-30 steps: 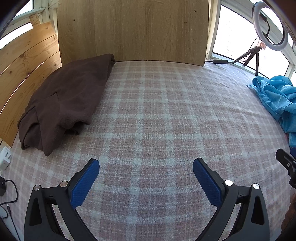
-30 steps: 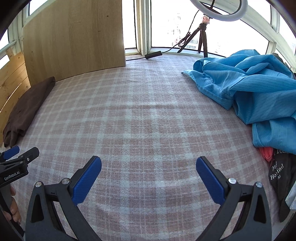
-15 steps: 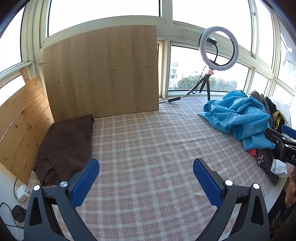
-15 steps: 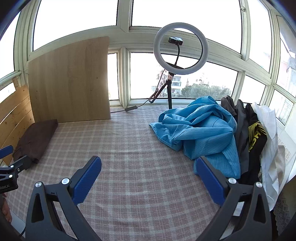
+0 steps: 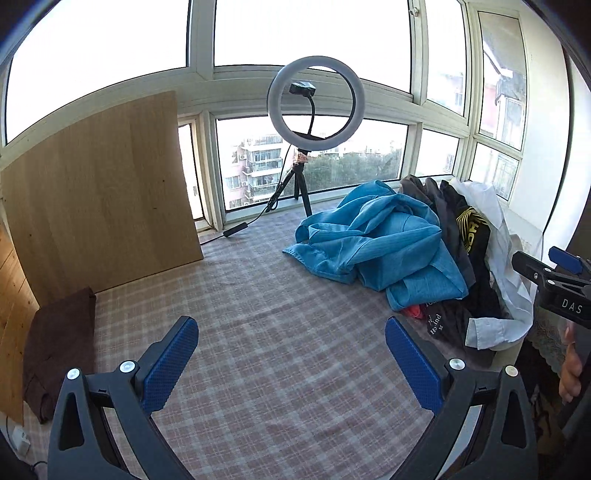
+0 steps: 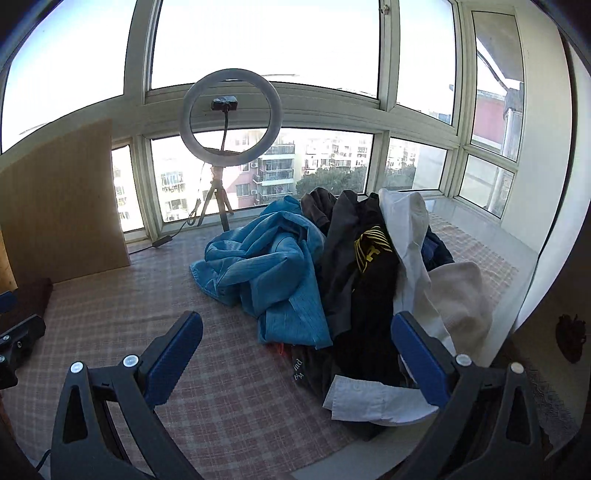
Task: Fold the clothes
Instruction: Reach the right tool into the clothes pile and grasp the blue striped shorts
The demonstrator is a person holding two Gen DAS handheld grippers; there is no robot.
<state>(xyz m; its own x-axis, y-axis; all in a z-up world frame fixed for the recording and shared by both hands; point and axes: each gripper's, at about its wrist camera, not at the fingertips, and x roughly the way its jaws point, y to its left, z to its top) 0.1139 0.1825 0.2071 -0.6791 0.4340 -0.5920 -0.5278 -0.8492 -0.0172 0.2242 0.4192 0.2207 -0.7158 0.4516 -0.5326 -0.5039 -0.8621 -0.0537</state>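
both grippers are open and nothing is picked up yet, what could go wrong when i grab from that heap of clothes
Pulling the blue garment may drag the tangled black clothes and white shirt along, since they overlap in one heap.

The heap sits near the bed's right edge, so a loosened piece could slide off.

The ring light tripod and its cable stand just behind the heap; a swung sleeve might snag them.

This was a home, a glazed balcony or sunroom high in an apartment block. Windows [image 5: 314,33] wrapped round the corner and looked out on neighbouring residential buildings [image 6: 277,166] and treetops. A checked cloth [image 5: 277,332] covered the wide platform below the windows, with a heap of worn clothes [image 6: 332,266] dumped on it. A ring light on a small tripod [image 5: 316,103] stood by the glass, and a bare wooden board [image 5: 99,192] leaned against the frame.
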